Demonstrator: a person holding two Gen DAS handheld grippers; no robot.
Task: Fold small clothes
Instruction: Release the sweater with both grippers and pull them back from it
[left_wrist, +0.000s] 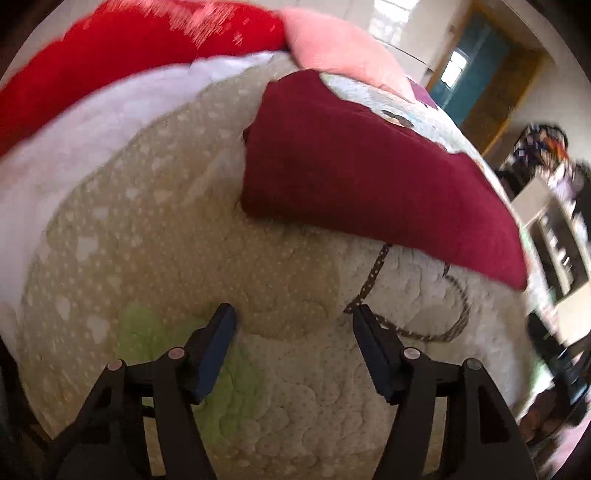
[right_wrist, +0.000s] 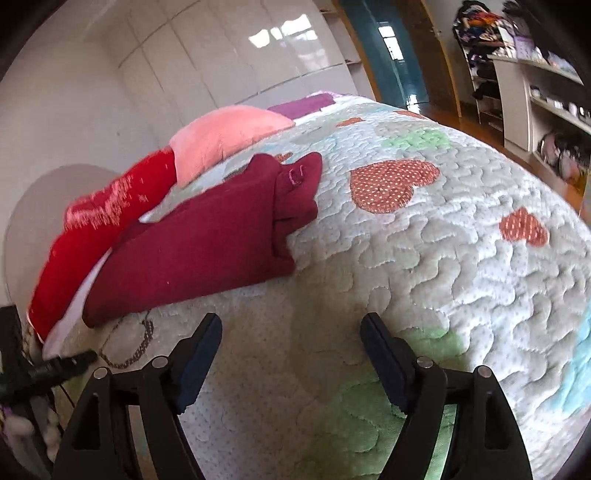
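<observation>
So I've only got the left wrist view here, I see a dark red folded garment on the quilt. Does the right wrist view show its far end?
Observer: Yes. The maroon garment bunches into folds at its far end, with a small pink stitched mark there.
Operator: Is the right gripper holding anything?
Observer: No. The right gripper is open over bare quilt, short of the garment.
Operator: What's on the quilt beyond the garment?
Observer: An orange dotted heart patch lies to the garment's right, not touching it.
Operator: And my left gripper?
Observer: The right view shows only a dark tip at its left edge, possibly the left gripper; your own view shows it open.
</observation>
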